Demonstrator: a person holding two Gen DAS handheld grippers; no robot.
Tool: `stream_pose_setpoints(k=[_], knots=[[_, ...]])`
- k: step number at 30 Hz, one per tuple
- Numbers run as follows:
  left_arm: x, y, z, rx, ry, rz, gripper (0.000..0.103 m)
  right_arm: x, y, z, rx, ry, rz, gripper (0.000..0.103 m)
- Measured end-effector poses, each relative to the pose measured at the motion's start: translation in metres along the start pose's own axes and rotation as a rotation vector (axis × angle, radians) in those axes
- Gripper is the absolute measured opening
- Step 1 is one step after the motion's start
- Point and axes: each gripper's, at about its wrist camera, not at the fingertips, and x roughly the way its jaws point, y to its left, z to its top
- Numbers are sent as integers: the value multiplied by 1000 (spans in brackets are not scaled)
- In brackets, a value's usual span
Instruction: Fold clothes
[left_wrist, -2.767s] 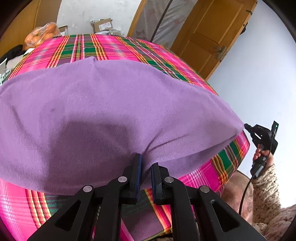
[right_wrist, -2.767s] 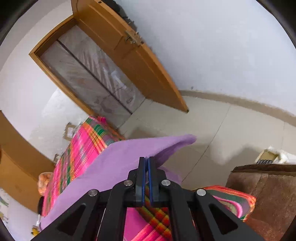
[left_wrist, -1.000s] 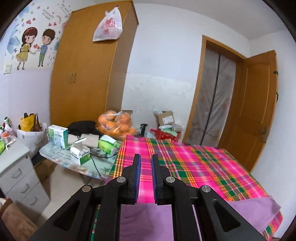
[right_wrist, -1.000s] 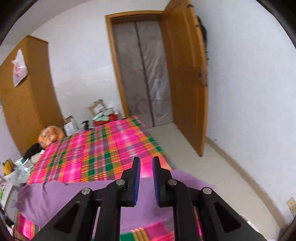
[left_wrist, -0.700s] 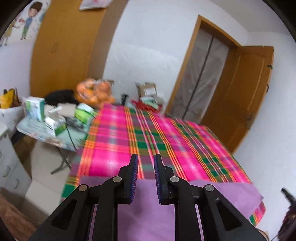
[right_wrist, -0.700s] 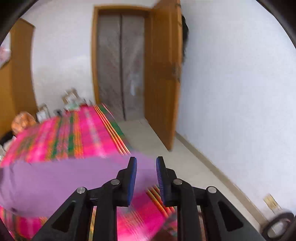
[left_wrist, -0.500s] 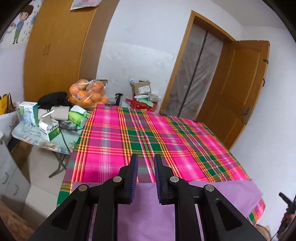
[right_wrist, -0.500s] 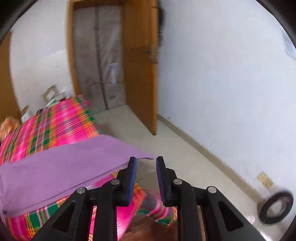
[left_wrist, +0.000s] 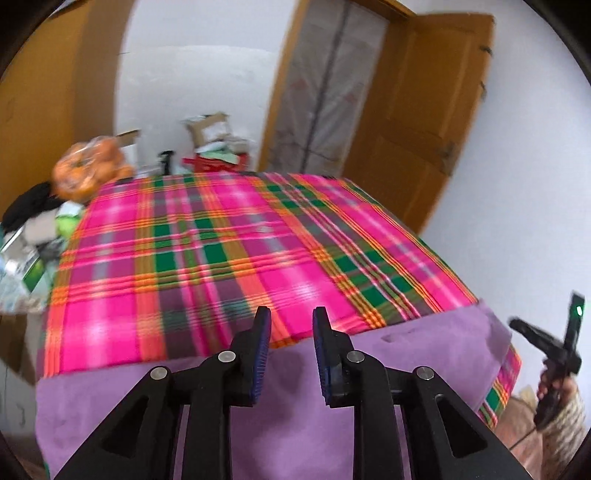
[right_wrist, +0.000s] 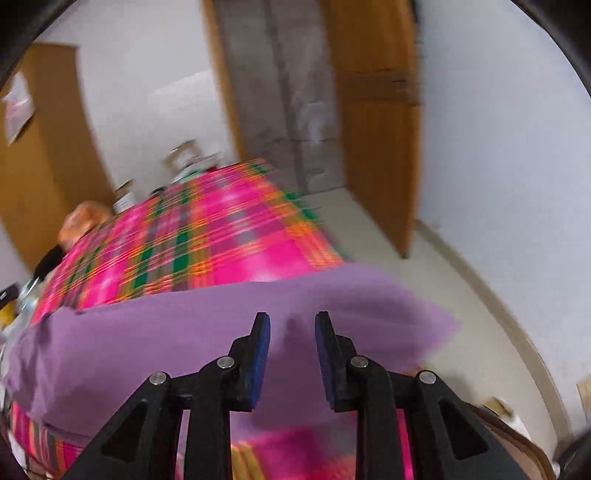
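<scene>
A purple garment (left_wrist: 424, 354) lies flat along the near edge of a bed with a pink, green and orange plaid cover (left_wrist: 229, 251). My left gripper (left_wrist: 290, 321) hovers above the garment's far edge, open, with nothing between its fingers. The right wrist view is blurred; there the purple garment (right_wrist: 184, 332) stretches across the near end of the plaid cover (right_wrist: 207, 240), its right corner hanging past the bed. My right gripper (right_wrist: 291, 325) stands open over it, holding nothing. The right gripper (left_wrist: 546, 347) also shows at the far right of the left wrist view, in a hand.
An open wooden door (left_wrist: 417, 122) and a plastic-covered doorway (left_wrist: 321, 92) stand behind the bed. A bag of oranges (left_wrist: 88, 166), boxes and clutter sit at the bed's far left. A wardrobe (left_wrist: 44, 110) rises at left. Bare floor (right_wrist: 461, 295) runs along the right of the bed.
Both grippers let go of the purple garment, which had been lifted and now lies flat on the bed. Both views have tilted back down toward it, and the jaws stand wider.
</scene>
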Motion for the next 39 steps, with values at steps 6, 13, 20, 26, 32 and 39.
stream_pose_setpoints(k=[6,13,20,26,32,39], knots=[[57,-27,16,136,145,-22,26,49,52,21,-173,86,118,35],[105,-35,14,200,304,-96,26,97,71,40,-262,183,184,40],[113,-47,-2,321,396,-119,26,118,94,50,-287,229,289,41],[97,-34,-5,269,388,-134,26,126,138,54,-335,263,412,41],[76,0,5,142,328,-108,26,127,190,50,-422,290,504,41],[61,52,7,0,291,-52,26,134,232,45,-476,338,588,41]])
